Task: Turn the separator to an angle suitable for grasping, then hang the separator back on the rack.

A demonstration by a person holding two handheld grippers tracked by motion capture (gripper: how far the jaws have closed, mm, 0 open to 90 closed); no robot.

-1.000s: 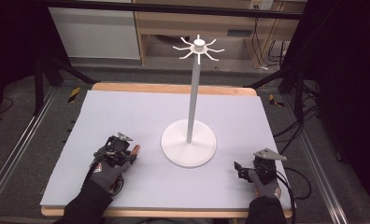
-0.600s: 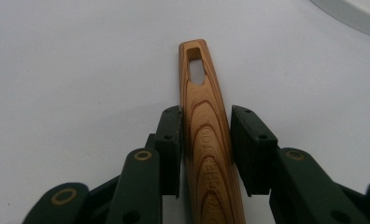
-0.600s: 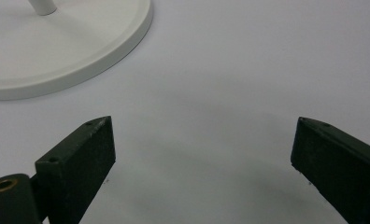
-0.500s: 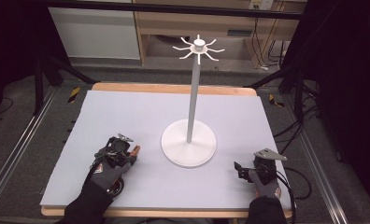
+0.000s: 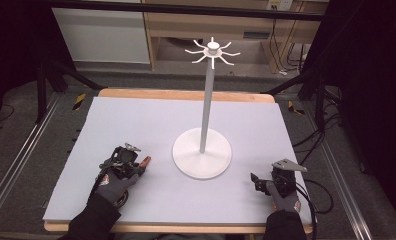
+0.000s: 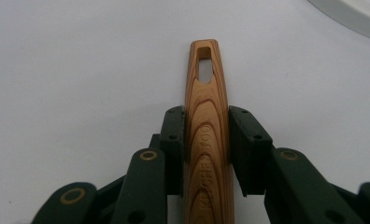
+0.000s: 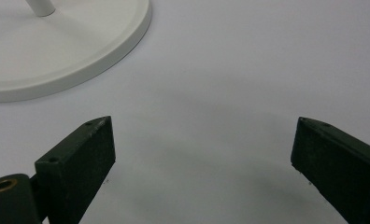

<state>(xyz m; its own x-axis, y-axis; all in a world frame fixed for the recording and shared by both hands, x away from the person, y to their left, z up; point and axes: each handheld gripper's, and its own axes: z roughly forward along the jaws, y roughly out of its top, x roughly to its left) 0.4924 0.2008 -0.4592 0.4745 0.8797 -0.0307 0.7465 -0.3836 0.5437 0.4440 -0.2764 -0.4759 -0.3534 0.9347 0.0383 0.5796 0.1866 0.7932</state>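
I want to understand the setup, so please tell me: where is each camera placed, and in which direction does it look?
High view: above the person's side, looking forward and down on the table; both gloved hands show, left gripper, right gripper.
Left gripper view: on the left gripper, looking along its fingers, shut on a wooden handle.
Right gripper view: on the right gripper, fingers wide apart over the table.
All three views share the white stand.

Left gripper (image 5: pixel 136 165) fingers (image 6: pixel 174 135) clamped together; right gripper (image 5: pixel 256 181) fingers (image 7: pixel 80 154) spread wide, both low.
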